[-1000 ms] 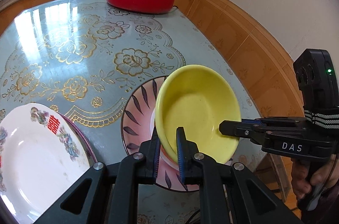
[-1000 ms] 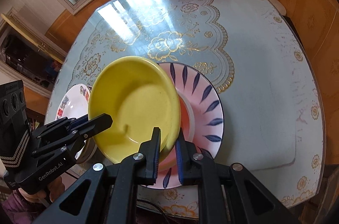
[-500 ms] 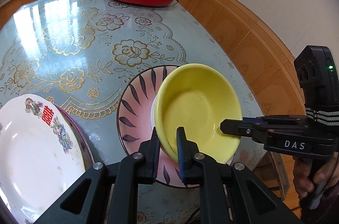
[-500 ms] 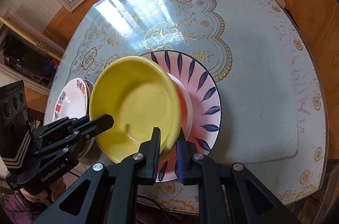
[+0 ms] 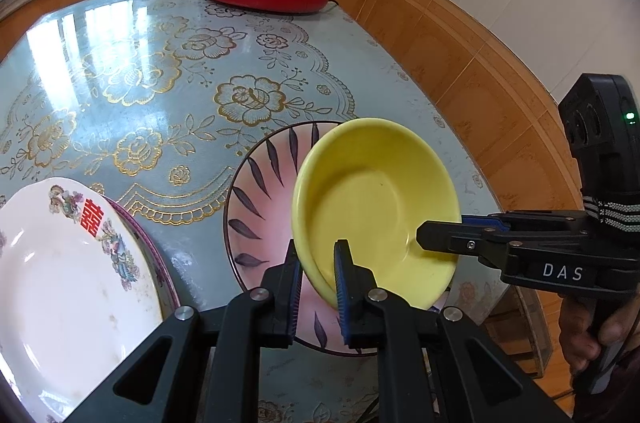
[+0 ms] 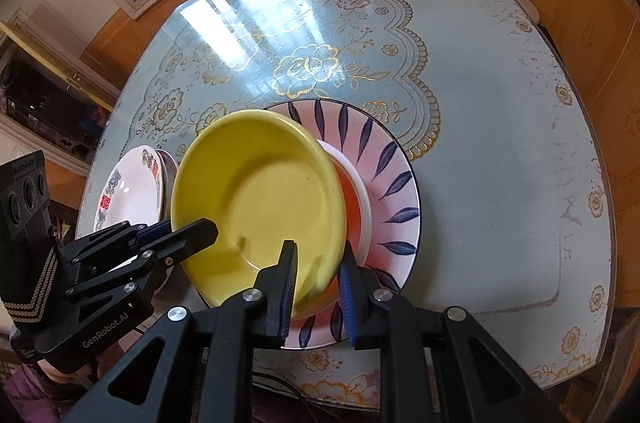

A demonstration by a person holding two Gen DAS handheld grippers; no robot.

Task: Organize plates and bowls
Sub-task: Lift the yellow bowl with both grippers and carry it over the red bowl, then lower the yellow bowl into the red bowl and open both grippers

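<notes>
The yellow bowl [image 6: 260, 199] is sitting tilted over the pink leaf-patterned plate [image 6: 384, 159], hollow facing up and toward the near side. The left gripper [image 5: 316, 275] is clamping the bowl's left rim. The right gripper [image 6: 318, 277] is opening its jaws, the bowl's right rim between them with a gap beside the right pad.

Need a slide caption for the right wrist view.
Right gripper jaws opening around the rim of the yellow bowl, which the left gripper clamps over the leaf-patterned plate.
</notes>
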